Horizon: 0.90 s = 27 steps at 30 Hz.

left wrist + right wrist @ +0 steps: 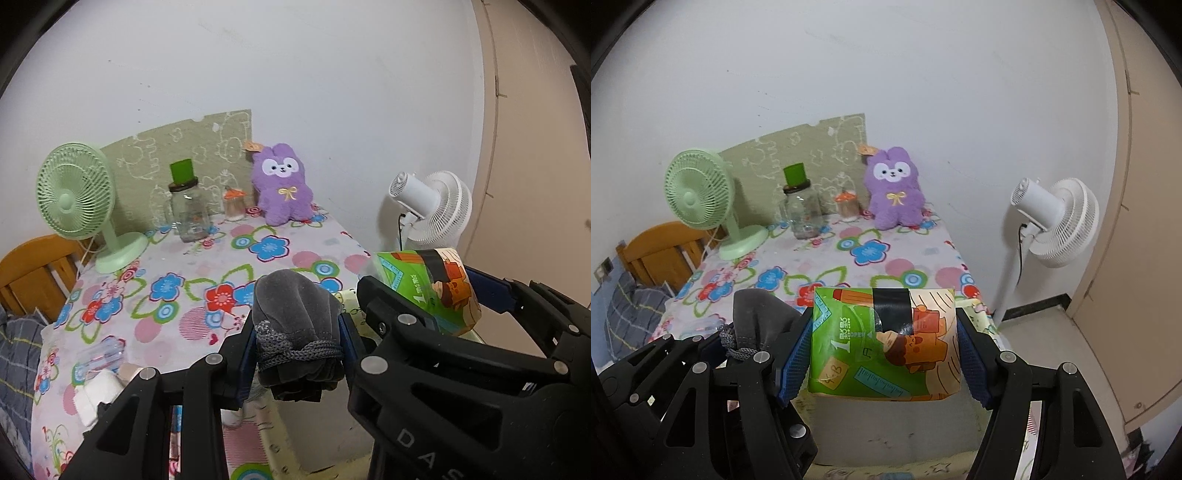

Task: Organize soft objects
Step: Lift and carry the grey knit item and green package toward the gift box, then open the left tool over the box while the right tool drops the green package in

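My left gripper [297,343] is shut on a grey drawstring pouch [295,314], held above the near edge of the flowered table [207,258]. My right gripper [884,349] is shut on a green and orange tissue pack [886,343], held just right of the pouch; the pack also shows in the left wrist view [432,291], and the pouch in the right wrist view [757,314]. A purple plush bunny [282,184] sits upright at the table's back edge against the wall, also in the right wrist view [894,188].
On the table stand a green desk fan [81,203], a glass jar with green lid [188,206] and a small orange-capped jar [234,205]. A white standing fan [1056,221] is right of the table. A wooden chair [33,273] is at left. Small white and clear items [99,373] lie near the front-left.
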{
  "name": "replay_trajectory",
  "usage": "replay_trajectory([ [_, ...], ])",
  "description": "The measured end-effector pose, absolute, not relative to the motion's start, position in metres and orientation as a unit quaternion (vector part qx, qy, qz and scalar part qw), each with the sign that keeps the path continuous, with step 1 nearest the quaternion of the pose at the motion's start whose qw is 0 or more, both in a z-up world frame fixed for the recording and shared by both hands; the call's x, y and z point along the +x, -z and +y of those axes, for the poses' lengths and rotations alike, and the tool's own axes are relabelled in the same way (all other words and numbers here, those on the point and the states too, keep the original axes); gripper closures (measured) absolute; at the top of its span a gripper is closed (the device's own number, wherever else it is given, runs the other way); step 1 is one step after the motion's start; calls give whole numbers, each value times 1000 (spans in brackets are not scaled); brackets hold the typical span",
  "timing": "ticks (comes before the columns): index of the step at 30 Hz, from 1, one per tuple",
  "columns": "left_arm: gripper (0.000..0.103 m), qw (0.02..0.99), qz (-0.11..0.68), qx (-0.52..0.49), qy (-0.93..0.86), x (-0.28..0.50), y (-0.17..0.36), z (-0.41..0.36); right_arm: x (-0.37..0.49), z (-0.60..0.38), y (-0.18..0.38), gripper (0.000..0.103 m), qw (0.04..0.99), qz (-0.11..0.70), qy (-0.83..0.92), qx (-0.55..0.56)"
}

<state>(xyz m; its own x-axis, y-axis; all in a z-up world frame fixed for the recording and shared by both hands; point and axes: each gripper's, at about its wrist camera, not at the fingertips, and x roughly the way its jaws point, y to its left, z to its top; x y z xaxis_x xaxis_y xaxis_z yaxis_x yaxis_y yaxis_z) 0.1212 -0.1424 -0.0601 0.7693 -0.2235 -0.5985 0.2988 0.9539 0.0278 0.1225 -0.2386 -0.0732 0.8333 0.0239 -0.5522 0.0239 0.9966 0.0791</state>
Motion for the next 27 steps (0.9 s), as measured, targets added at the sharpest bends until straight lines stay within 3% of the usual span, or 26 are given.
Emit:
replay_trajectory([
  [13, 59, 916, 364, 73, 152, 149, 94, -164, 149, -261, 107, 30, 945, 322, 31, 48],
  [15, 50, 913, 372, 74, 152, 152, 98, -166, 151, -263, 112, 30, 943, 328, 31, 50],
  [16, 40, 912, 374, 76, 150, 153, 99, -167, 153, -264, 114, 30, 942, 330, 32, 50],
  [22, 24, 903, 395, 86, 145, 156, 102, -171, 159, -268, 120, 30, 940, 336, 29, 55],
  [27, 21, 902, 397, 87, 144, 157, 101, -171, 160, -268, 120, 28, 940, 337, 26, 54],
])
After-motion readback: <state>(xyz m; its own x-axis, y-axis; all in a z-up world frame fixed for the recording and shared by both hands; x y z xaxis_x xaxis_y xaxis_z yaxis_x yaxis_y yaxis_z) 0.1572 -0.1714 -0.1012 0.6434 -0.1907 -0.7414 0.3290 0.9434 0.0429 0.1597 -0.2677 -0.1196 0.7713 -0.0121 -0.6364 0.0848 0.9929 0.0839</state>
